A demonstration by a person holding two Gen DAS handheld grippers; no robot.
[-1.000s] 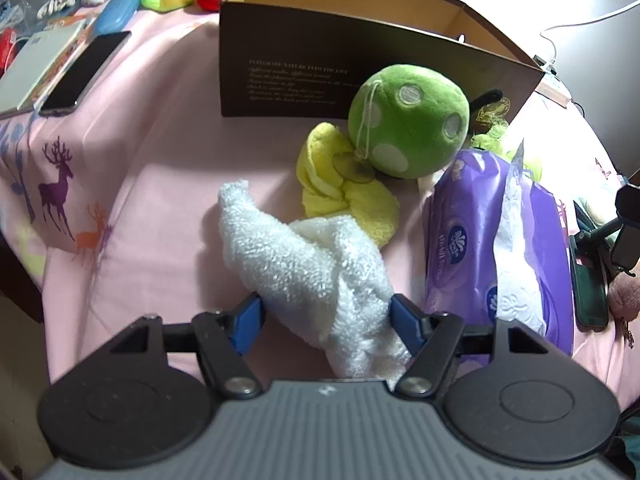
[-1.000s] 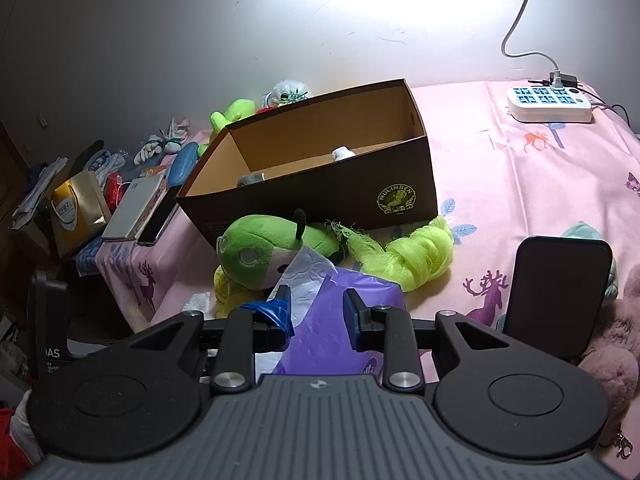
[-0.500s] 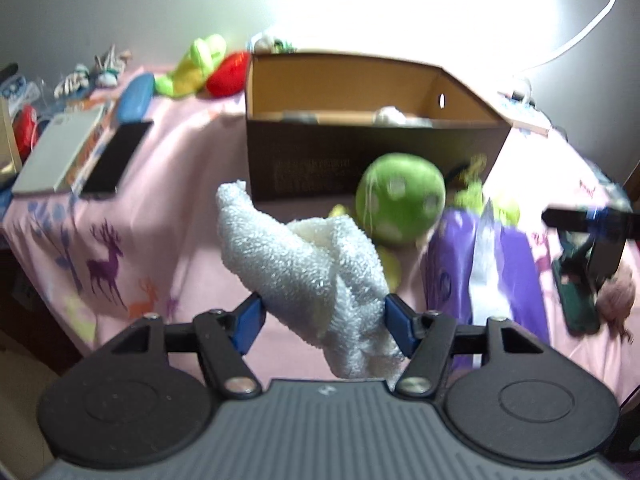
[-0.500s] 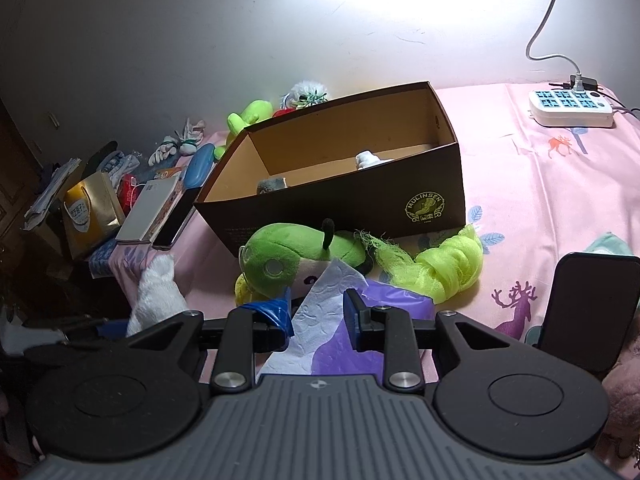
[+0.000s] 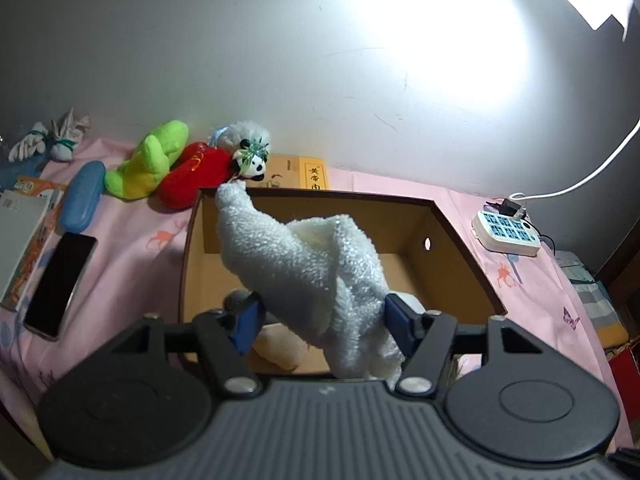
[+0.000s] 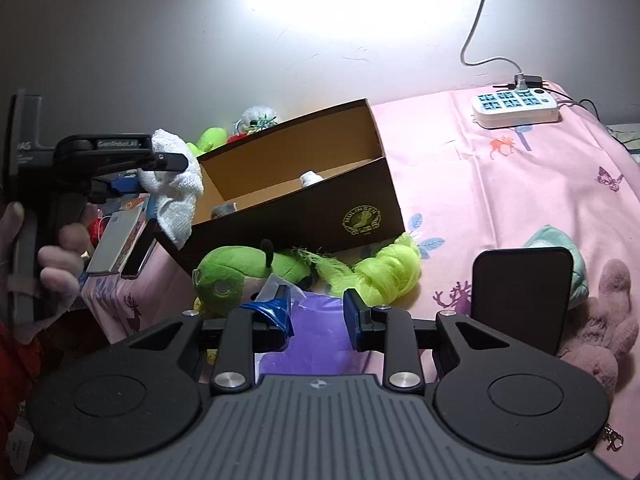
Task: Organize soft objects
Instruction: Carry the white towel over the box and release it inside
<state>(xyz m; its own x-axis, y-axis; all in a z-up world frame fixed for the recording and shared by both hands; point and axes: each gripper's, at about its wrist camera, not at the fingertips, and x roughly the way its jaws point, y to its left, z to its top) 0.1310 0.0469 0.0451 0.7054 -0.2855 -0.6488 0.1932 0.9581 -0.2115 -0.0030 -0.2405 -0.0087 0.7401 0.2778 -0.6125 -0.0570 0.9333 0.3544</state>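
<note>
My left gripper is shut on a white fluffy towel, which bulges up between the blue pads. It hangs over the near left part of the open brown cardboard box. In the right wrist view a hand carries that gripper, with the towel held at the box's left end. My right gripper is open just above a purple tissue pack, gripping nothing. A green plush and a neon yellow-green cloth lie in front of the box.
A peach soft item lies in the box. Green and red plush toys lie behind it. To its left are a phone and a blue case. Right: power strip, phone on stand, pink plush.
My left gripper has lifted the towel off the pink bedspread and carried it up and forward over the box. The right gripper has hardly moved.
</note>
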